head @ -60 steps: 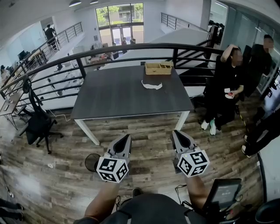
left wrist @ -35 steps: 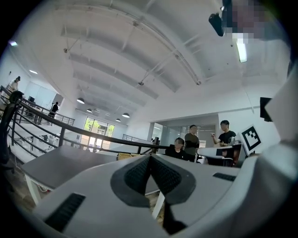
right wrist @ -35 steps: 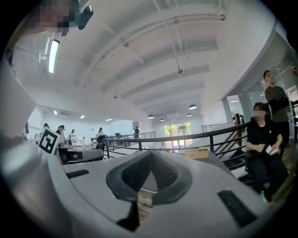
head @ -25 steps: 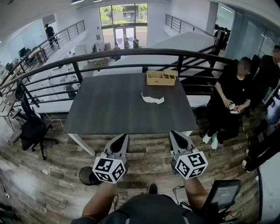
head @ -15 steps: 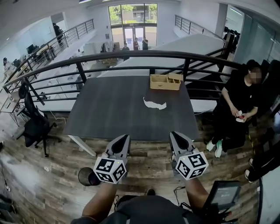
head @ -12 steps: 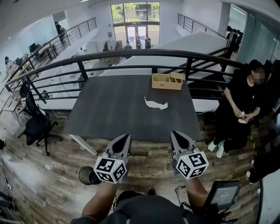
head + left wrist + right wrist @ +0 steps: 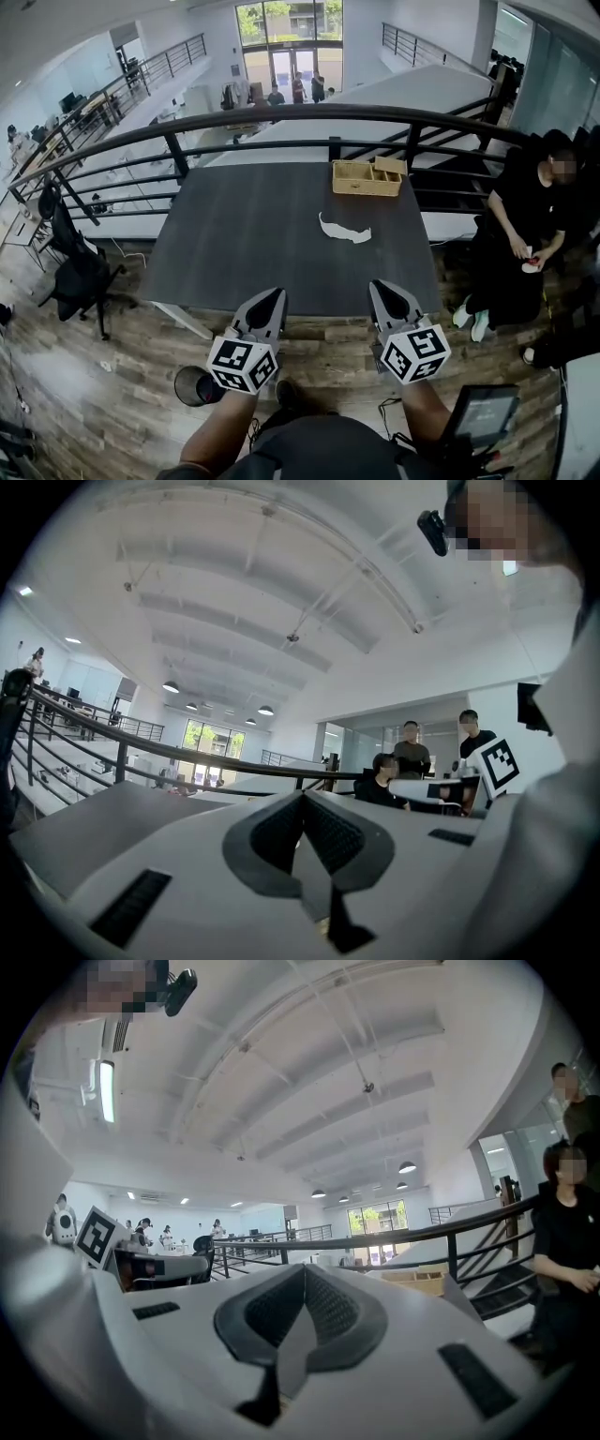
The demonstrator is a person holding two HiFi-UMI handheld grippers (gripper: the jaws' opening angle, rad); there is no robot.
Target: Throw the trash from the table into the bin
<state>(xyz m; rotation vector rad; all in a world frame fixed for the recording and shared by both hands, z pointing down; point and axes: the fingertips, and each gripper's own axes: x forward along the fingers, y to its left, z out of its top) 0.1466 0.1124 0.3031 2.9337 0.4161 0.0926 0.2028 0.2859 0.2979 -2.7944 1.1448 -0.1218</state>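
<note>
Grey-black table [image 7: 234, 244] straight ahead, its near edge just beyond the tips of the 2 grippers. White, crumpled strip of trash [image 7: 344, 231] flat on the surface, right of centre, closer to the far right corner than to the near edge, touching nothing. Divided wooden tray [image 7: 367, 177] at the far right corner, beyond the trash and apart from it. Black round bin [image 7: 194, 385] down on the plank floor [image 7: 122, 412], short of the table's near left corner, just left of the left gripper's marker cube in the head view. Left gripper [image 7: 273, 297] and right gripper [image 7: 386, 288] side by side, level, aimed at the near edge, well short of the trash. Left jaws pressed together, ribbed pads meeting, nothing between. Right jaws likewise fully closed and empty. Black railing [image 7: 281, 117] curving behind the far edge. Black office chair [image 7: 80, 277] off the left edge. Seated person [image 7: 525, 225] in black off the right edge.
</note>
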